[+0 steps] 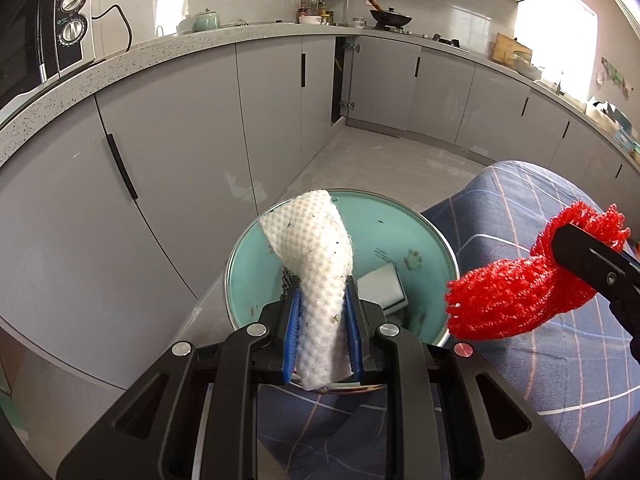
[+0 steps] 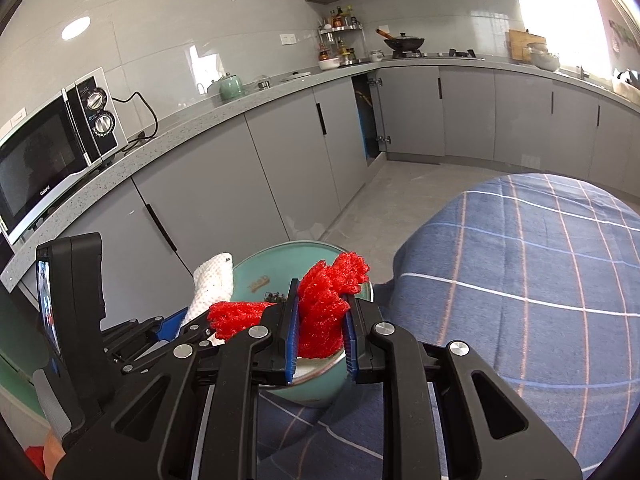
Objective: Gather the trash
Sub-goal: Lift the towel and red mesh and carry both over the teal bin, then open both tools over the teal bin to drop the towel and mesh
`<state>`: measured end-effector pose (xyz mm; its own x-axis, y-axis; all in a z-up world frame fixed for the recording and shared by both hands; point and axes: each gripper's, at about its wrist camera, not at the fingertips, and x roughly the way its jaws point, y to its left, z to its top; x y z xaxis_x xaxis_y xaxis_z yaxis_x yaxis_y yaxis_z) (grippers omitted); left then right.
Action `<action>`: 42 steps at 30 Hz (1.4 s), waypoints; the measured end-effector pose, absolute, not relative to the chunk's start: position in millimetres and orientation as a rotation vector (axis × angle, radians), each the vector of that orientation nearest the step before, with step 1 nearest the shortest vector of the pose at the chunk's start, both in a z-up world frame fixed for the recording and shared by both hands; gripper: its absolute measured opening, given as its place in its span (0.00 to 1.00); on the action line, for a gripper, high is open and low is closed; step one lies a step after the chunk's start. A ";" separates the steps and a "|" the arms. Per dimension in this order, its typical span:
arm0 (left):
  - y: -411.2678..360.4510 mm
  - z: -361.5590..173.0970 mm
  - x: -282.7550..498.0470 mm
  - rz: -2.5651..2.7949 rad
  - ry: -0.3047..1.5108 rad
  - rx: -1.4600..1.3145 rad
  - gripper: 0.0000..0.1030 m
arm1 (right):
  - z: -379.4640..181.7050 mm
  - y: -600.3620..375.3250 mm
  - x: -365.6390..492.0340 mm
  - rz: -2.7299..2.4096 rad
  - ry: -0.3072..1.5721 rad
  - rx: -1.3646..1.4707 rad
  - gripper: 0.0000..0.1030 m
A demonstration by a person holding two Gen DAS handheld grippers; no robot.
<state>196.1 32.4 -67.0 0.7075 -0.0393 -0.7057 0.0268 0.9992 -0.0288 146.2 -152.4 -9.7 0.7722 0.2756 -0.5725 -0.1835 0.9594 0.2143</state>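
My left gripper [image 1: 321, 316] is shut on a dirty white dimpled wipe [image 1: 316, 256] that stands up between its blue pads, right over a teal round bin [image 1: 430, 248]. A white sponge-like block [image 1: 384, 282] lies inside the bin. To the right, my right gripper [image 2: 320, 320] is shut on a red foam fruit net [image 2: 326, 292], also held over the teal bin [image 2: 320, 394]. In the left wrist view the red net [image 1: 508, 300] hangs beside the bin's rim. The white wipe [image 2: 212, 284] and left gripper body show left of the right gripper.
A blue plaid cloth [image 2: 520, 280] covers the surface the bin stands on. Grey cabinets [image 1: 180, 128] under a speckled counter curve behind, one door ajar [image 1: 346, 76]. A microwave [image 2: 52, 152] sits on the counter at left, a wok [image 2: 402, 43] on the stove.
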 end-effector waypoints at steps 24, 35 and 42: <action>37.5 -78.4 241.6 -0.038 0.826 -0.035 0.20 | -28.6 -143.8 203.1 0.198 0.685 0.161 0.20; 38.9 -93.4 260.3 -0.041 0.870 -0.036 0.20 | -47.1 -137.7 223.0 0.180 0.729 0.142 0.20; 38.8 -102.7 274.1 -0.042 0.901 -0.044 0.20 | -60.3 -129.4 236.9 0.170 0.768 0.122 0.21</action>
